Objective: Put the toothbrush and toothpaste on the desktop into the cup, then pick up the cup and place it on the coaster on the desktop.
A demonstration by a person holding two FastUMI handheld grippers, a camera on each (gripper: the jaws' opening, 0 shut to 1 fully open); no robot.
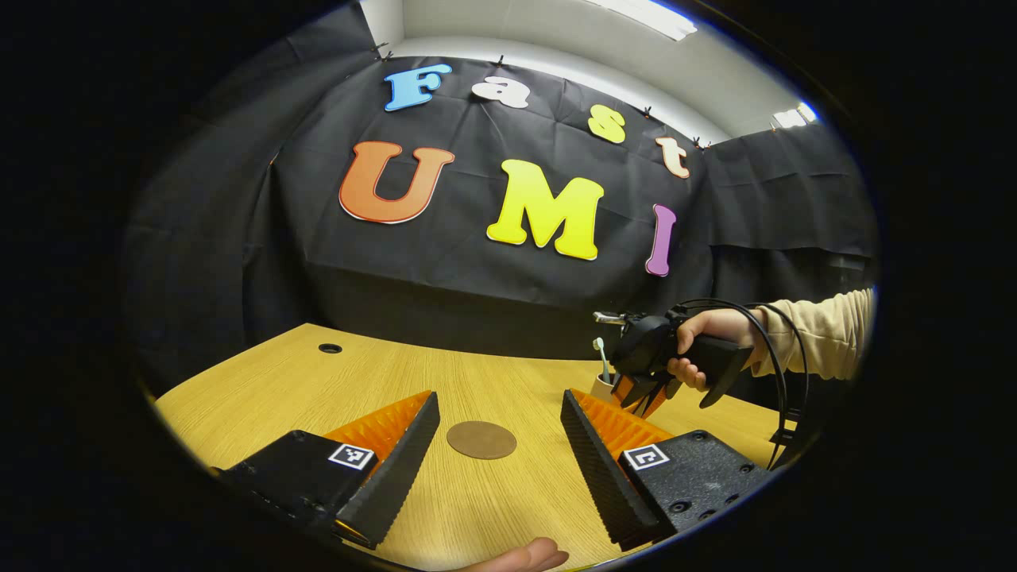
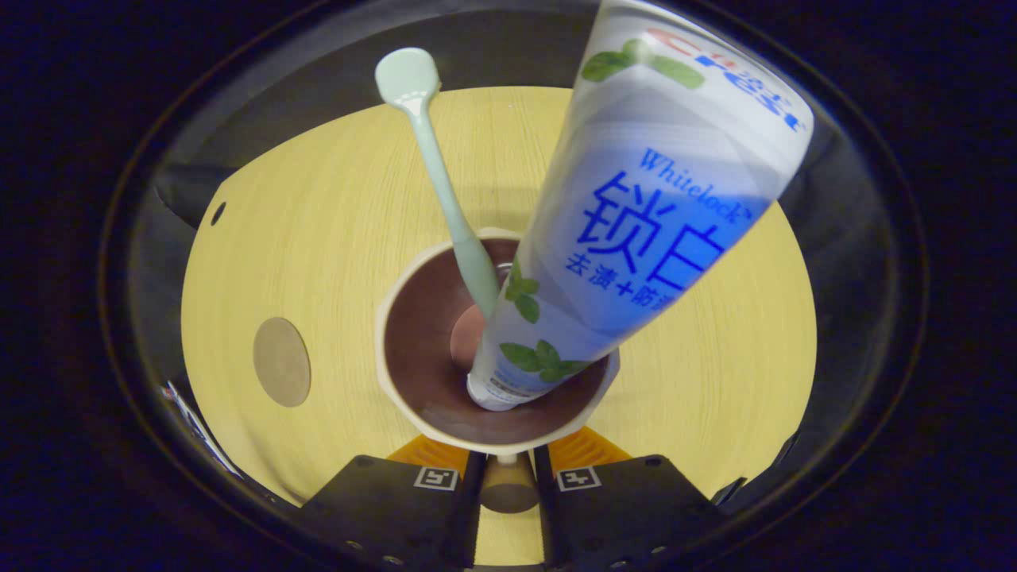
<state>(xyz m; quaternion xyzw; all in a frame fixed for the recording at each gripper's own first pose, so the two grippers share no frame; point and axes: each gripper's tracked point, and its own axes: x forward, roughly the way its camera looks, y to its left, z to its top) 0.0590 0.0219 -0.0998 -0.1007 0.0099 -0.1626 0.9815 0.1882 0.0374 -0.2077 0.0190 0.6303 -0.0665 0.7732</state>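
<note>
Holding the cup by its handle, the right gripper is closed tight. Brush and paste stand inside. The left gripper gapes wide, empty, coaster at 12 o'clock.

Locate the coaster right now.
The coaster lies flat on the desktop: in the left gripper view between that hand-held gripper's open fingers, and in the right gripper view off to the left of the cup, clear of it.

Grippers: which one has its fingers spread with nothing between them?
The left gripper: fingers wide apart above the bare desk. The right gripper has its fingers close together at the cup.
</note>
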